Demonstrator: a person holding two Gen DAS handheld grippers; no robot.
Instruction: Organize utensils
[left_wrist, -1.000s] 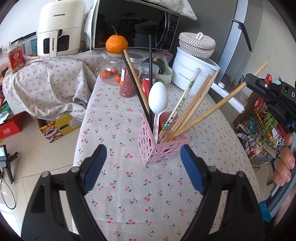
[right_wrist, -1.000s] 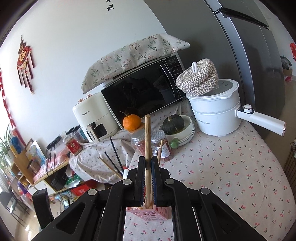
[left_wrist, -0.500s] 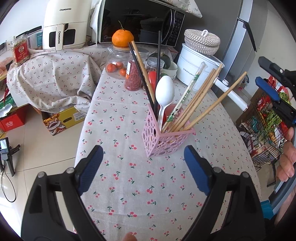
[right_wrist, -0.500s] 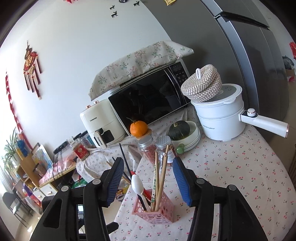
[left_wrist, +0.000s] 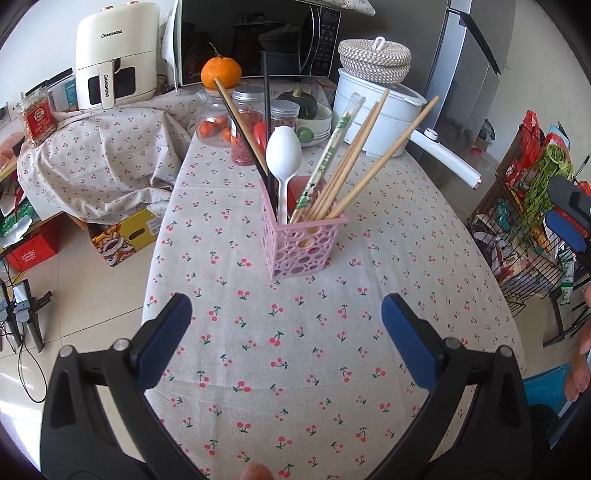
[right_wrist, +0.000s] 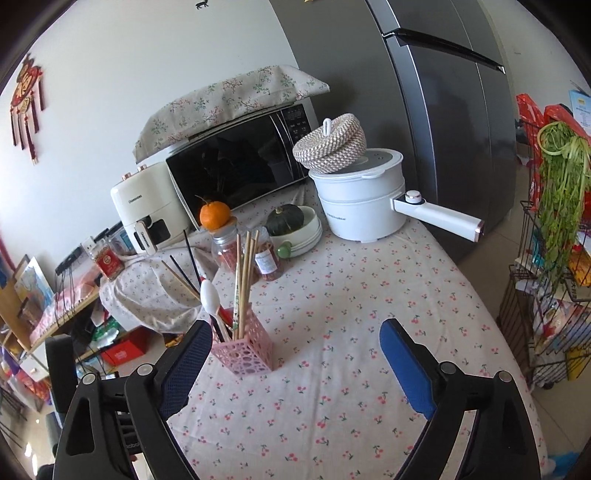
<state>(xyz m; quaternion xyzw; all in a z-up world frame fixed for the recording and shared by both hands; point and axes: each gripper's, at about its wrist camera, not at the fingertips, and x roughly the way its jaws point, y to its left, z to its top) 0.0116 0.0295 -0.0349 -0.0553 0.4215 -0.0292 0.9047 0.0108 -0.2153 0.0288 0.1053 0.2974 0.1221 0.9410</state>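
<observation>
Looks basically done: chopsticks (left_wrist: 354, 162) and spoon (left_wrist: 283, 155) all in the pink holder (left_wrist: 301, 245), both grippers (left_wrist: 286, 319) (right_wrist: 295, 341) wide and empty.

Just above the centre of the left wrist frame a pink perforated square holder (left_wrist: 303, 243) stands upright on the cherry-print cloth, holding a white plastic spoon (left_wrist: 283, 158) bowl-up, wooden chopsticks (left_wrist: 369, 162) fanning up-right, and black chopsticks (left_wrist: 266, 122) leaning up-left.
</observation>
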